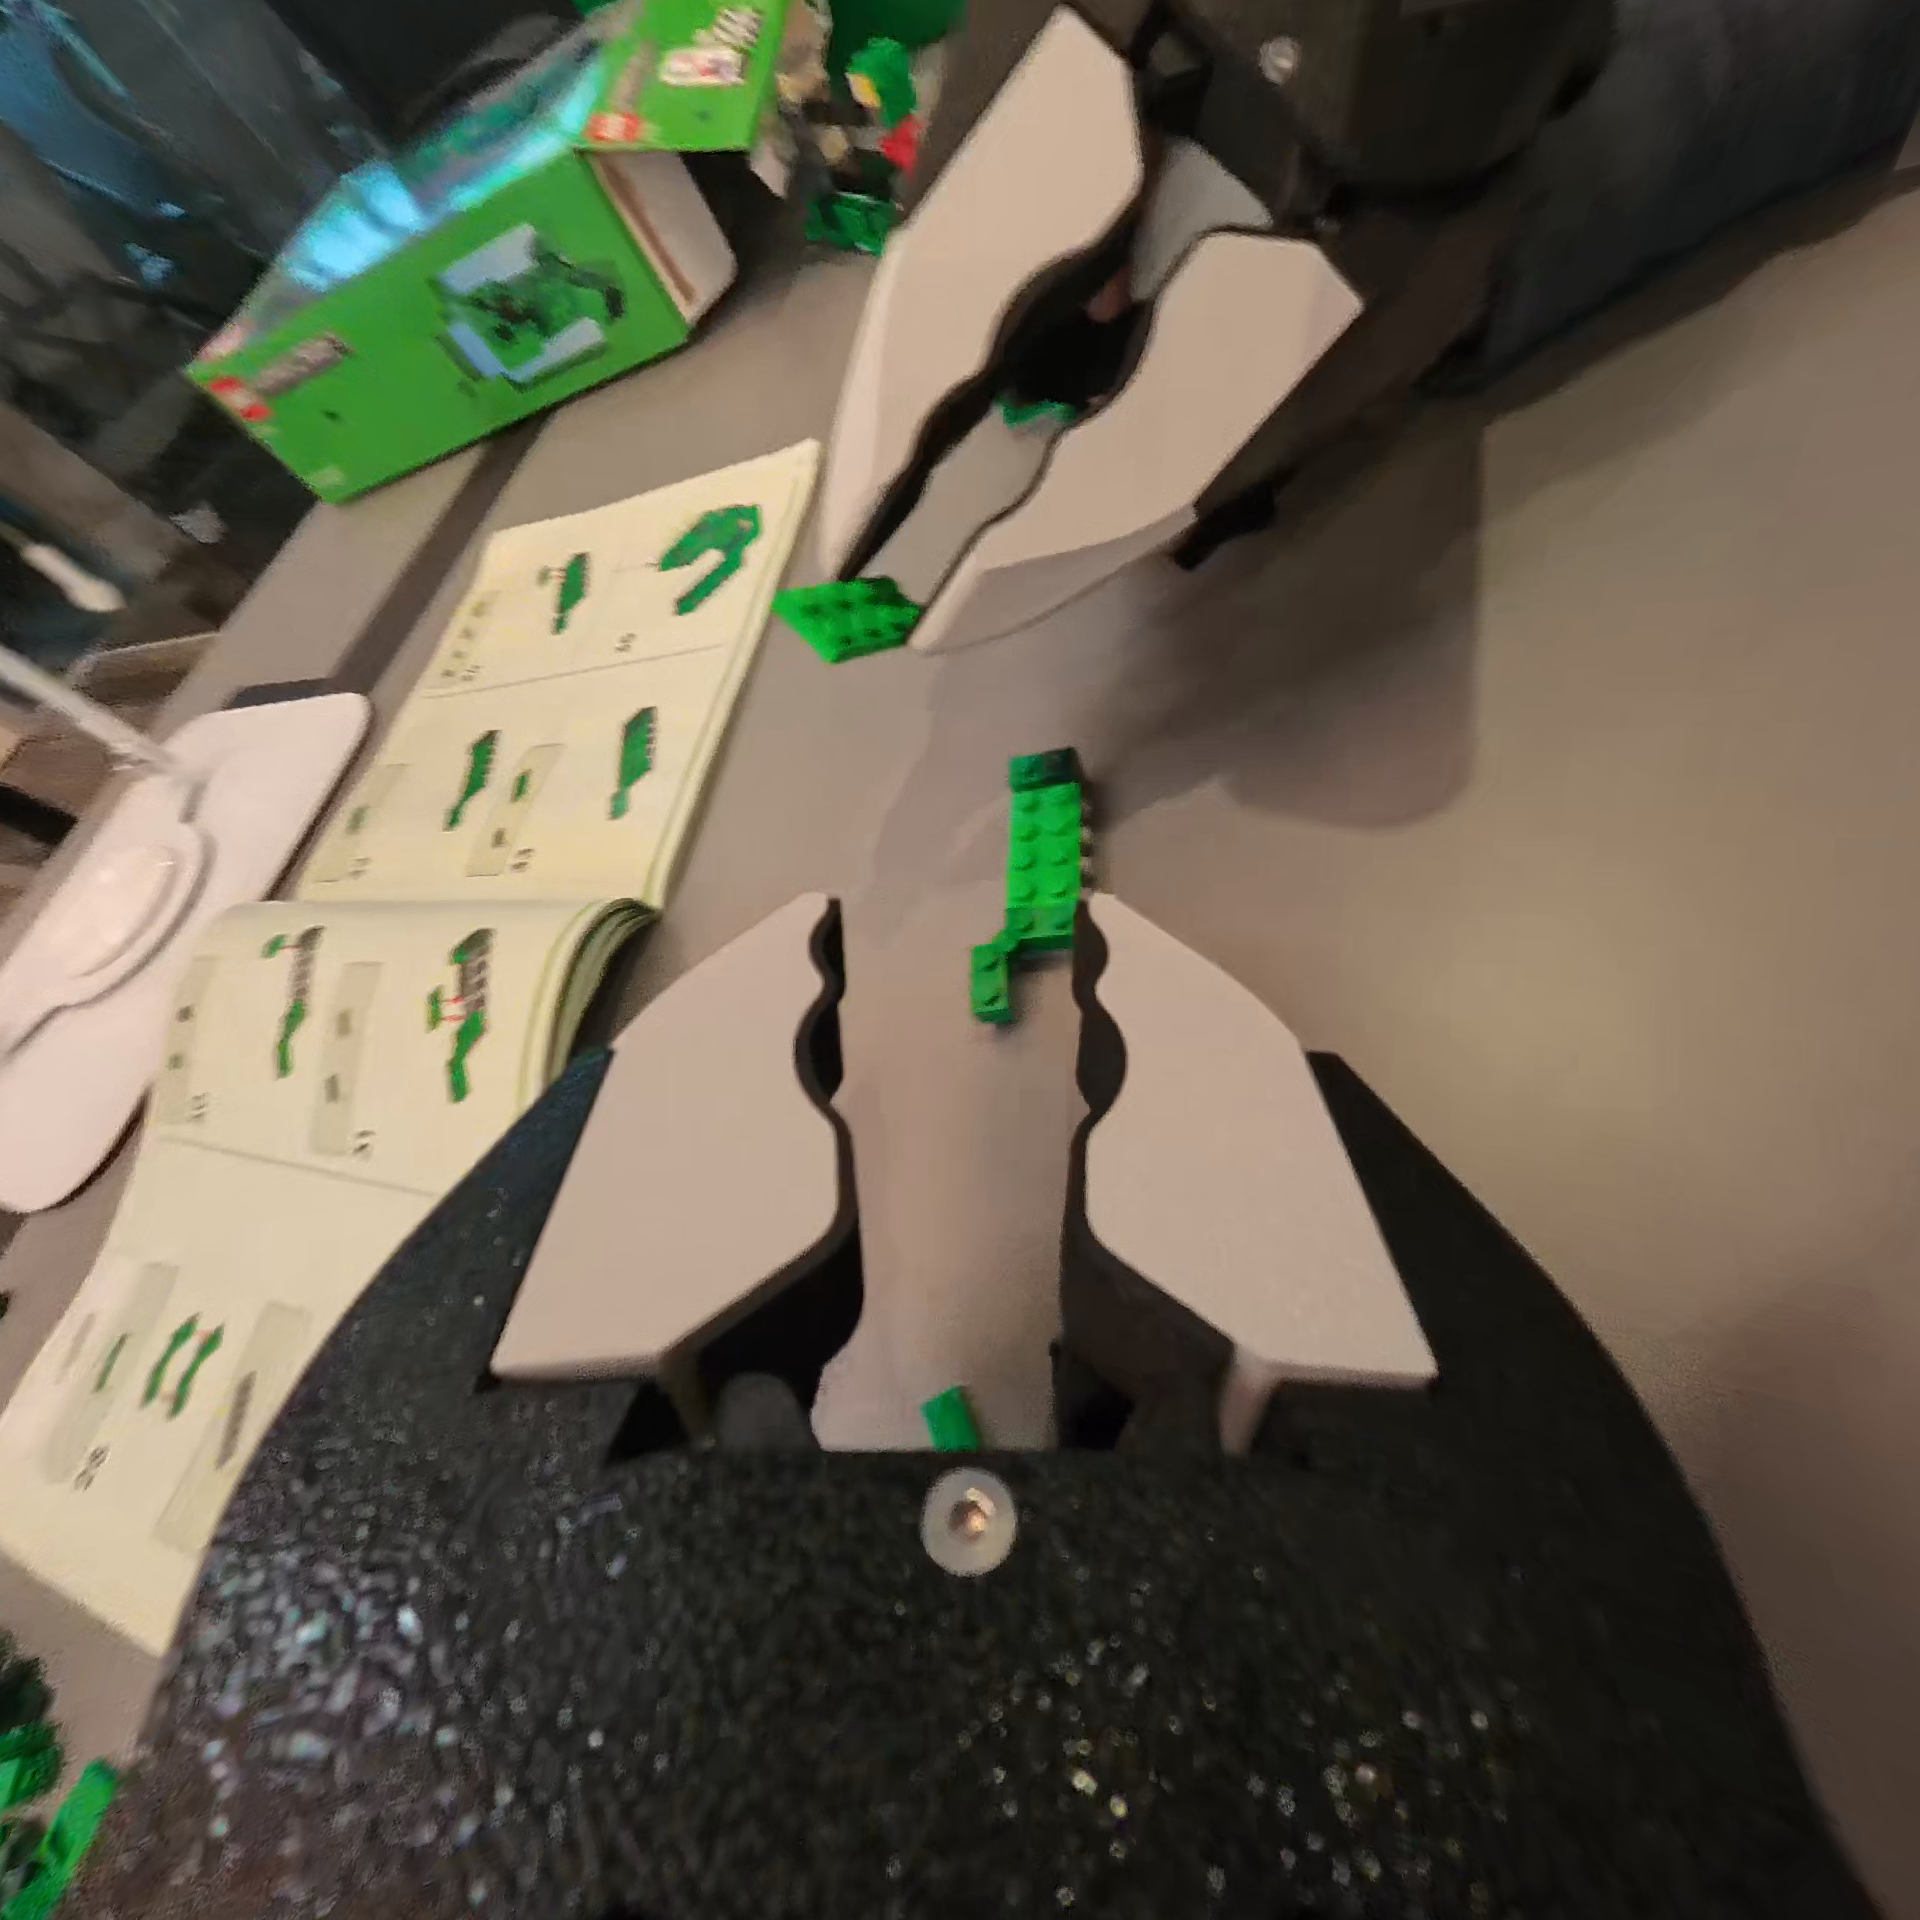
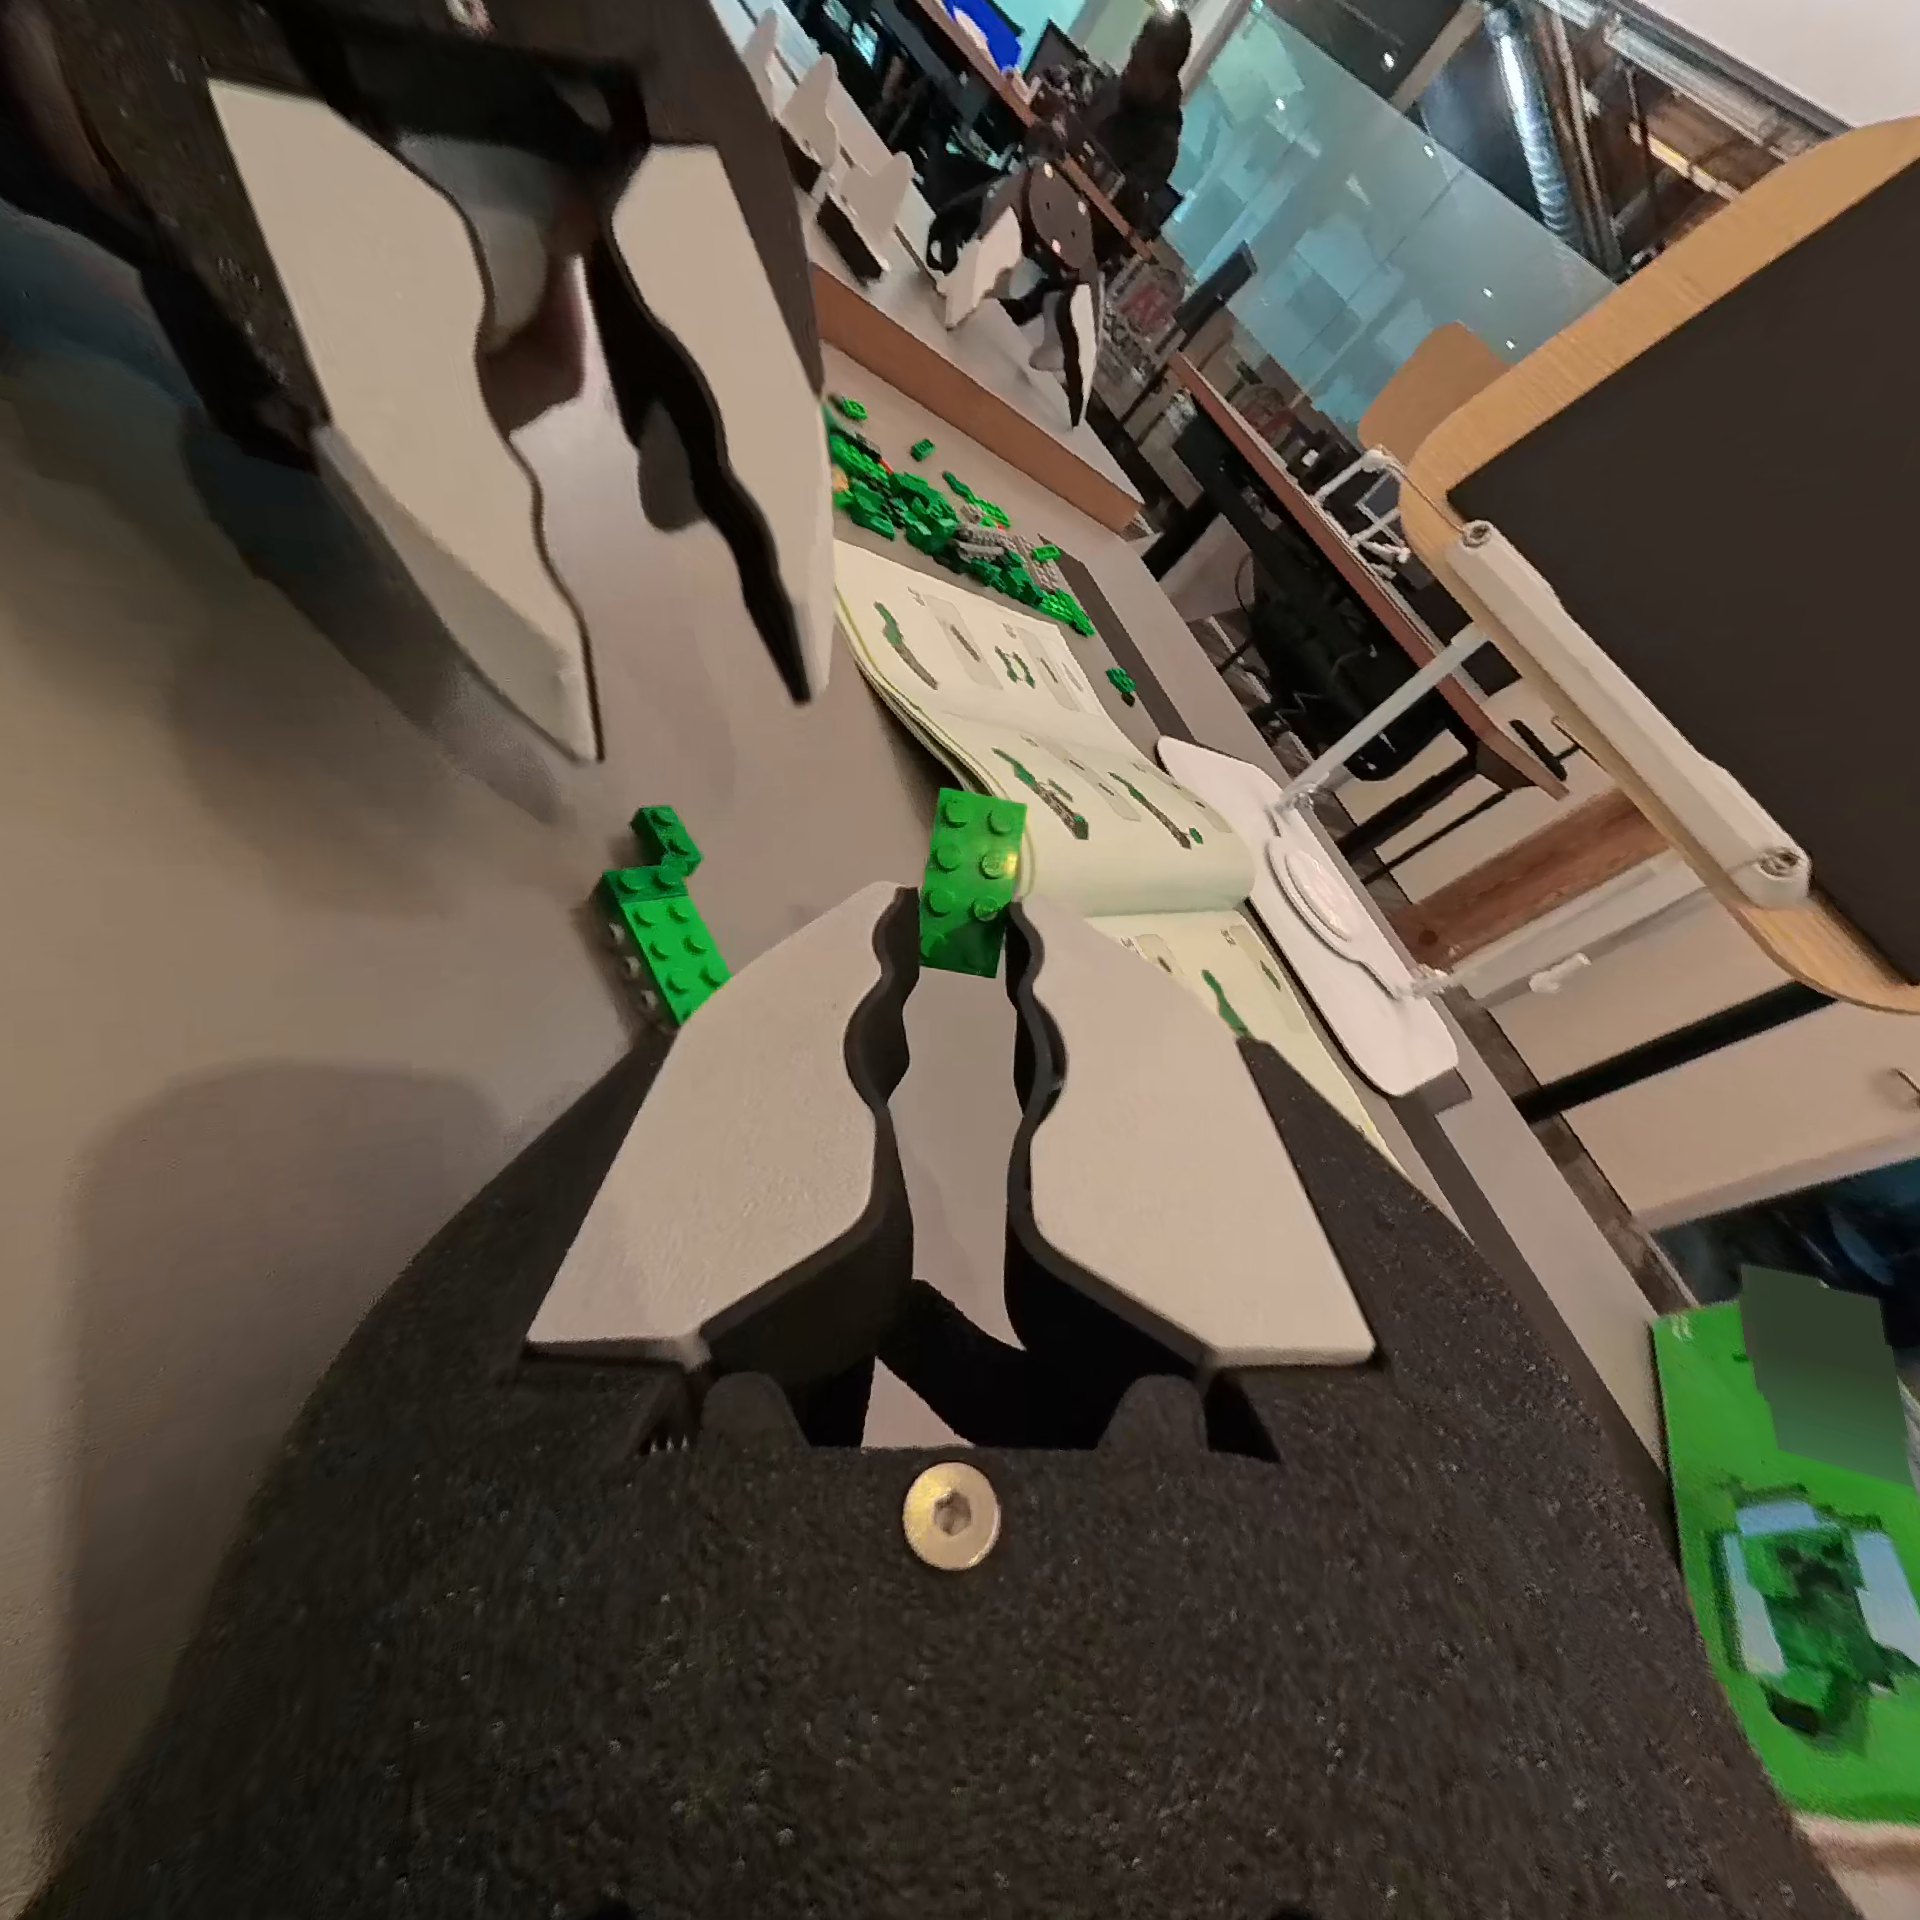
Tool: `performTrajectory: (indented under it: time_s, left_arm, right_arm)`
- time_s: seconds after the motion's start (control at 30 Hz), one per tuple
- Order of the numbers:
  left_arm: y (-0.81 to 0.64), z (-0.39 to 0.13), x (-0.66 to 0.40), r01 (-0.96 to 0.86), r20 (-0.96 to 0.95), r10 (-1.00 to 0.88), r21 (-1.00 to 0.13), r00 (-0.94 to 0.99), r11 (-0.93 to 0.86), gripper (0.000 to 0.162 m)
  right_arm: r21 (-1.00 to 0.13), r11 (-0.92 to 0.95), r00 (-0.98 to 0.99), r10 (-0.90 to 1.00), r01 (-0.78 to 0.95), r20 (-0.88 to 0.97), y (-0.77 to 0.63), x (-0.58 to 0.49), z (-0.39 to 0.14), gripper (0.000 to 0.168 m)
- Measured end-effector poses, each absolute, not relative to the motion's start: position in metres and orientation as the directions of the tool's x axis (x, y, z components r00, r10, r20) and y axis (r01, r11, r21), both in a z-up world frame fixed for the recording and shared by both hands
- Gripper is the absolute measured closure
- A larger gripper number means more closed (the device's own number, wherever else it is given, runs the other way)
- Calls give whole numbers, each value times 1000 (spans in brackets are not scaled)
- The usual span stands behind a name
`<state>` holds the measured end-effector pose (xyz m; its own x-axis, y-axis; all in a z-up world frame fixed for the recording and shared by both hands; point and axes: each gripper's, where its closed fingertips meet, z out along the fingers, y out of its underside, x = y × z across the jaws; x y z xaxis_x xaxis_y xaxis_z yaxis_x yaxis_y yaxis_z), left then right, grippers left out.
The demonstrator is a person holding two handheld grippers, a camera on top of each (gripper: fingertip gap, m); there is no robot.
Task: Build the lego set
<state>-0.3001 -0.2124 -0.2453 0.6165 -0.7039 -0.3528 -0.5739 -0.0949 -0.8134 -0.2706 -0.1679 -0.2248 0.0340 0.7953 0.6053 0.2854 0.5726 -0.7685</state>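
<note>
Right gripper pinching green plate, left gripper spread over green assembly on grey table.

Green plate (image 2: 968, 896), studs showing, tilted, clamped between the 2 fingertips of the right gripper (image 2: 956, 914); in left wrist view same plate (image 1: 850, 615) sits at that gripper's tips. Green assembly (image 1: 1039, 878), a long stepped brick strip, lies flat on the table (image 1: 1455, 1039) just ahead of the left gripper (image 1: 961, 914), fingers spread wide, its near end between the tips, no contact visible; in right wrist view it (image 2: 665, 925) is left of the right fingers. Open instruction booklet (image 1: 540, 748) left of left fingers. Green box (image 1: 457, 322) beyond it. Loose green bricks (image 2: 935, 509) far ahead of right fingers. White pad (image 1: 135, 914) beside booklet.
</note>
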Motion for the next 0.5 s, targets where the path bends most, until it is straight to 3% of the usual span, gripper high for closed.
performTrajectory:
  time_s: [0.03,0.2,0.3,0.5]
  left_arm:
    - [-210,-240,-306,-548,-352,-682,-832,642,-86,120]
    - [-197,-218,-339,-368,-278,-565,-929,777,-48,122]
    - [-192,-213,-349,-275,-206,-542,-960,815,-50,123]
    - [-191,-209,-355,-327,-297,-485,-945,822,24,134]
  right_arm:
    - [-765,570,50,791,299,609,-165,-270,-225,153]
    - [-726,552,149,745,410,650,-152,-263,-224,153]
    - [-725,445,151,790,526,594,-153,-259,-236,153]
    - [-736,196,213,881,648,422,-155,-248,-247,153]
